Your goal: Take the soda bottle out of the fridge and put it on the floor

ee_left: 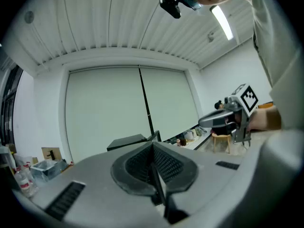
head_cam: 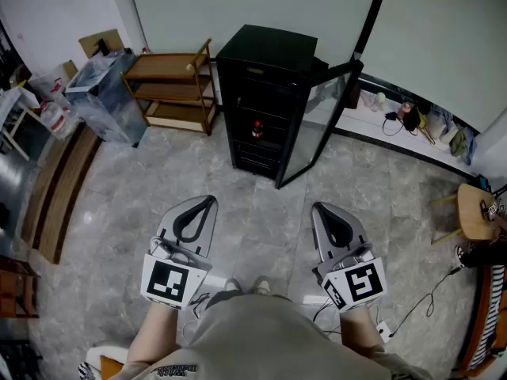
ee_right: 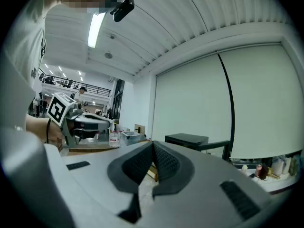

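Observation:
A small black fridge [head_cam: 265, 70] stands on the tiled floor ahead, its glass door [head_cam: 321, 125] swung open to the right. On a middle shelf inside is the soda bottle [head_cam: 256, 128], dark with a red cap. My left gripper [head_cam: 209, 200] and right gripper [head_cam: 318, 207] hover side by side well short of the fridge, both pointing at it, jaws closed together with nothing between them. The left gripper view shows its shut tips [ee_left: 153, 144] and the fridge top [ee_left: 127, 142] beyond. In the right gripper view its shut tips [ee_right: 153, 143] sit before the fridge [ee_right: 186, 139].
A wooden shelf rack [head_cam: 176, 89] and a clear plastic box [head_cam: 101, 93] stand left of the fridge. A low window ledge [head_cam: 372, 125] with small items runs behind on the right. A wooden stool [head_cam: 474, 212] and floor cables [head_cam: 420, 303] are at the right.

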Demonstrator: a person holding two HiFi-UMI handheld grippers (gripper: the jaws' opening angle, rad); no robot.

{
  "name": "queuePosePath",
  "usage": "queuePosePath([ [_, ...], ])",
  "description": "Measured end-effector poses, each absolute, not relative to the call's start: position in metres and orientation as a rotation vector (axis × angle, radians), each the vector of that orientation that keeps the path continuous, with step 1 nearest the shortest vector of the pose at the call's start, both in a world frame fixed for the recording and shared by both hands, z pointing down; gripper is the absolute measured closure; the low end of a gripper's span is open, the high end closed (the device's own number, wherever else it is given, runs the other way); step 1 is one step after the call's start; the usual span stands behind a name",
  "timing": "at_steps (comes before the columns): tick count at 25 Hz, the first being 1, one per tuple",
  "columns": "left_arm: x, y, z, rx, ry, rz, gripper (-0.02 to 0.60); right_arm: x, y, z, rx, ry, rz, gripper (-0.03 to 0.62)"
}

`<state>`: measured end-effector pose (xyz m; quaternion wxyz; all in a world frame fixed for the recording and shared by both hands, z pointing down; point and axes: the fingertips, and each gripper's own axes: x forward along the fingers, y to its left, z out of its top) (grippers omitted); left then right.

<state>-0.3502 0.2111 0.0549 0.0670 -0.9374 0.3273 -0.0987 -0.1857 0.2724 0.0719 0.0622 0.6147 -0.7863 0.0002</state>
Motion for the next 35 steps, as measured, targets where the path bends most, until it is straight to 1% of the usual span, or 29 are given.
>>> queuePosePath([
  [12, -0.32, 0.227, 0.059, -2.751, 0.962, -0.328, 0.575, -0.165, 0.291, 0.08, 1.863, -2.404, 0.022, 0.599],
  [22, -0.319, 0.241, 0.061, -2.761, 0.998, -0.327, 0.575, -0.165, 0.303, 0.08, 1.84, -2.448, 0.032, 0.599],
  [35, -0.312, 0.213, 0.083, -2.741, 0.971, -0.37, 0.575, -0.165, 0.269, 0.101, 1.794, -2.445, 0.05, 0.598],
])
